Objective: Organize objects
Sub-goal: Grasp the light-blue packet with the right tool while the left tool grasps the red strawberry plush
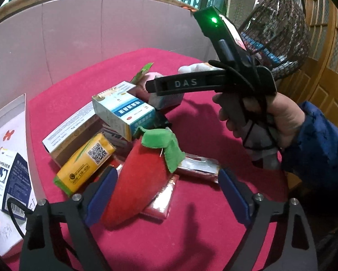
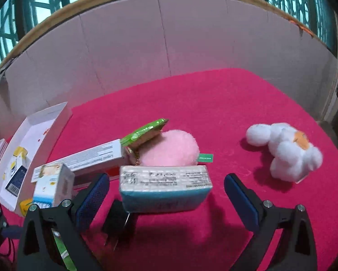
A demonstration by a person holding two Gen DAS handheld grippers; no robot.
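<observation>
The red cloth (image 1: pixel 203 117) fills the table. The left gripper (image 1: pixel 166 194) is wide open around a red plush apple (image 1: pixel 137 180), its left pad touching. The right gripper (image 2: pixel 166 198) is wide open, a blue-and-white box (image 2: pixel 164 187) between its fingers, untouched.

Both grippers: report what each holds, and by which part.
Nothing is held. The left gripper stands open around the red plush; the right gripper stands open before the blue-edged box.

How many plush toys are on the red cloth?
3: red plush apple between the left gripper's jaws, pink plush behind the boxes, white plush flower alone at right. Others may be hidden.
</observation>
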